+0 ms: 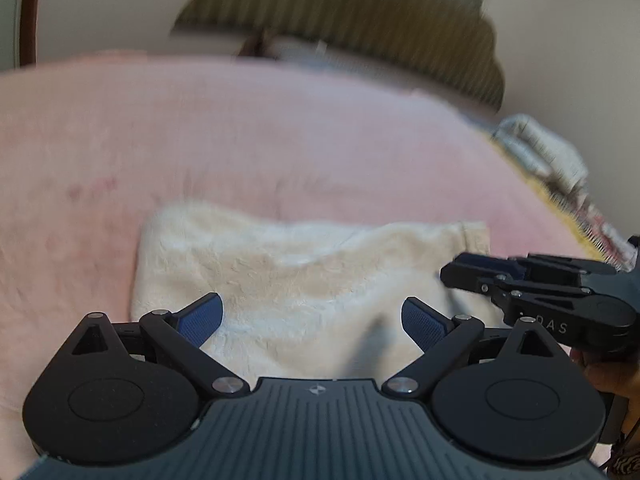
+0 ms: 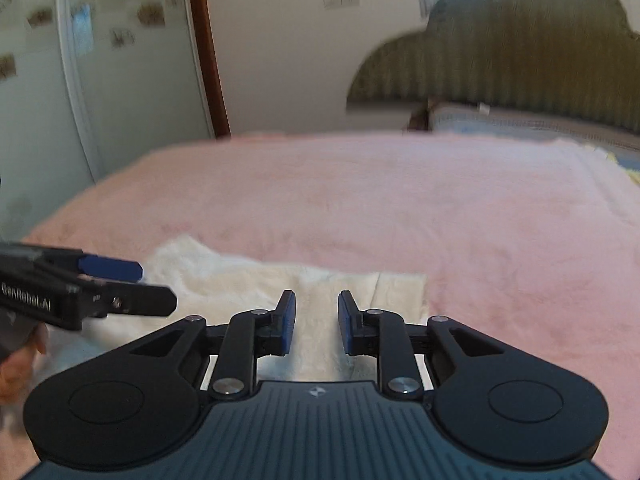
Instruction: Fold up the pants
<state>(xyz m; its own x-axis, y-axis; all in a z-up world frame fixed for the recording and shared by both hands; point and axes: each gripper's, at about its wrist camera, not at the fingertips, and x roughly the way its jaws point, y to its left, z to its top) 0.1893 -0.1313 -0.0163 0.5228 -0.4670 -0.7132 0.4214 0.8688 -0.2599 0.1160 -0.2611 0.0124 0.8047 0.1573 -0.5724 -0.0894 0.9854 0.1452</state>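
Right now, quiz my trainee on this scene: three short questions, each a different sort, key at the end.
1. True or false: the left claw grips the cream pants.
2. Which claw has the narrower gap: A left, B right?
3. What colour is the blanket under the pants?

Key: 1 false, its jaws stand wide open above the fabric. 2 B, with nothing between them. 3 pink.

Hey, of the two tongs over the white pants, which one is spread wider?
The left tongs: their blue pads stand far apart over the cream fleece pants. The right tongs show only a narrow gap, with nothing gripped between them.
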